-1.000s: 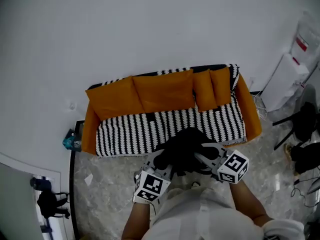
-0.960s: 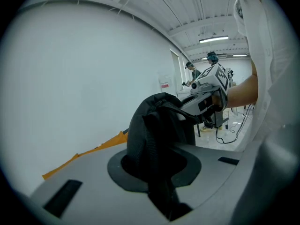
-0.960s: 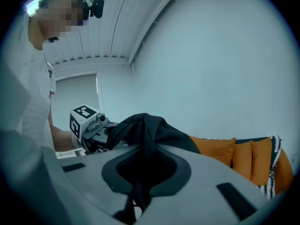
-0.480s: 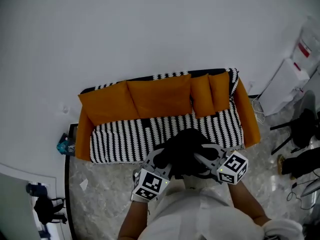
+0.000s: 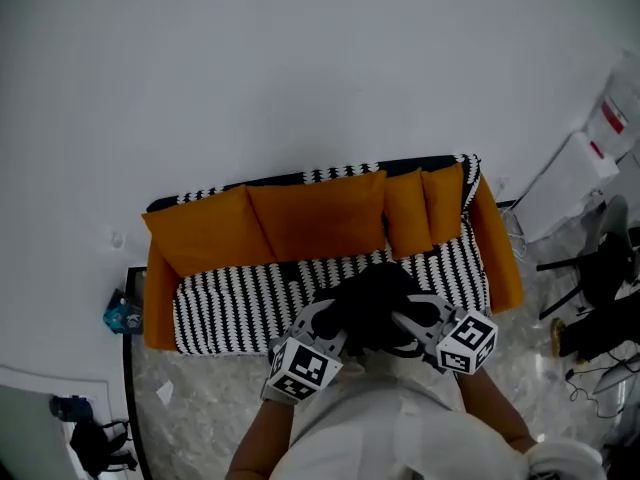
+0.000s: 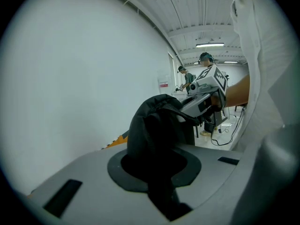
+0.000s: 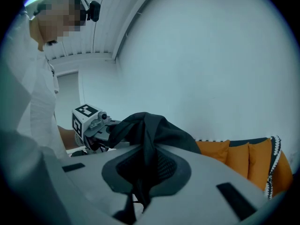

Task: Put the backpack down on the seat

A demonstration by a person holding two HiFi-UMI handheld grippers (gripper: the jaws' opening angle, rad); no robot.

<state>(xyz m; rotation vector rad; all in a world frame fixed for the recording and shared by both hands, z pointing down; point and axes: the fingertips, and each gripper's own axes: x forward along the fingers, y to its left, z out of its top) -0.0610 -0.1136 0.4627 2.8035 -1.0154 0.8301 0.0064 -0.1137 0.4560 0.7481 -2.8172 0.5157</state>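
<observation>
My left gripper (image 5: pixel 326 320) and right gripper (image 5: pixel 404 320) both pinch the soft black fabric backpack (image 5: pixel 372 298), hanging between them over the near edge of the black-and-white striped sofa seat (image 5: pixel 232 296) ahead and below.

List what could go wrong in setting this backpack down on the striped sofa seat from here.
1. The left gripper and the right gripper each pinch only a fold of the black backpack fabric. The fabric could slip out of the jaws before the bag lands.
2. In the head view the backpack hangs near the front edge of the striped seat. If it is released there, it may tip off onto the floor.
</observation>
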